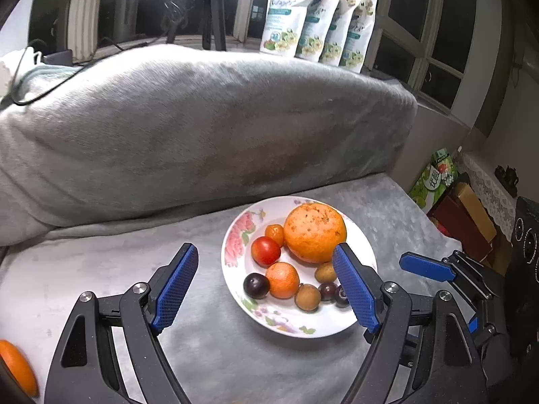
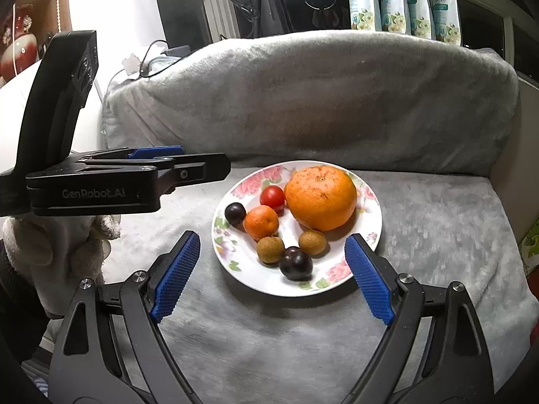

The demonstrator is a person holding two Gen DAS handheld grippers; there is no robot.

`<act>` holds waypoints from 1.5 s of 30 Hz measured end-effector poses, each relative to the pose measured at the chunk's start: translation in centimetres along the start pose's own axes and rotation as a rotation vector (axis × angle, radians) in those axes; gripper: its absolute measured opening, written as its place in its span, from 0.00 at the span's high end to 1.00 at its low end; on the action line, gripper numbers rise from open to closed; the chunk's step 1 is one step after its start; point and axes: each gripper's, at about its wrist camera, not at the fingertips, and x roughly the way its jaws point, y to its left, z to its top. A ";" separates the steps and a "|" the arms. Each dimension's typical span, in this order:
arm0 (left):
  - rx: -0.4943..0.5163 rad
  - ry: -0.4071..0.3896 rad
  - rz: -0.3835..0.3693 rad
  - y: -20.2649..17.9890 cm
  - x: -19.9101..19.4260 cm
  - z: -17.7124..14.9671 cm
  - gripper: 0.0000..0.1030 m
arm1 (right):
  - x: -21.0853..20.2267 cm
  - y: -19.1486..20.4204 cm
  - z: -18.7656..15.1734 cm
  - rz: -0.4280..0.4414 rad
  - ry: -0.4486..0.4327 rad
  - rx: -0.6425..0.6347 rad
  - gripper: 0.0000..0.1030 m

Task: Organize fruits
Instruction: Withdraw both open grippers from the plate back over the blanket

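A white floral plate (image 1: 235, 252) (image 2: 337, 276) sits on the grey blanket and holds a big orange (image 1: 315, 232) (image 2: 321, 197), a mandarin (image 1: 282, 279) (image 2: 261, 222), a red tomato (image 1: 265, 250) (image 2: 272, 197), dark plums (image 1: 256, 285) (image 2: 295, 263), brown longans (image 1: 307, 298) (image 2: 270, 249) and a small kumquat (image 1: 275, 234). My left gripper (image 1: 266, 286) is open and empty, just short of the plate. My right gripper (image 2: 273, 269) is open and empty before the plate; it also shows in the left wrist view (image 1: 426, 266). Another orange fruit (image 1: 17, 370) lies at the far left.
A grey blanket-covered sofa back (image 1: 202, 128) rises behind the plate. Refill pouches (image 1: 316, 20) stand on the window sill. Boxes (image 1: 465, 215) are stacked to the right of the seat. A gloved hand (image 2: 50, 252) holds the left gripper.
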 end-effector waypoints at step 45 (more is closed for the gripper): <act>-0.261 -0.154 0.272 11.8 -14.2 -11.8 0.20 | 4.2 13.1 1.9 0.253 0.065 -0.121 0.12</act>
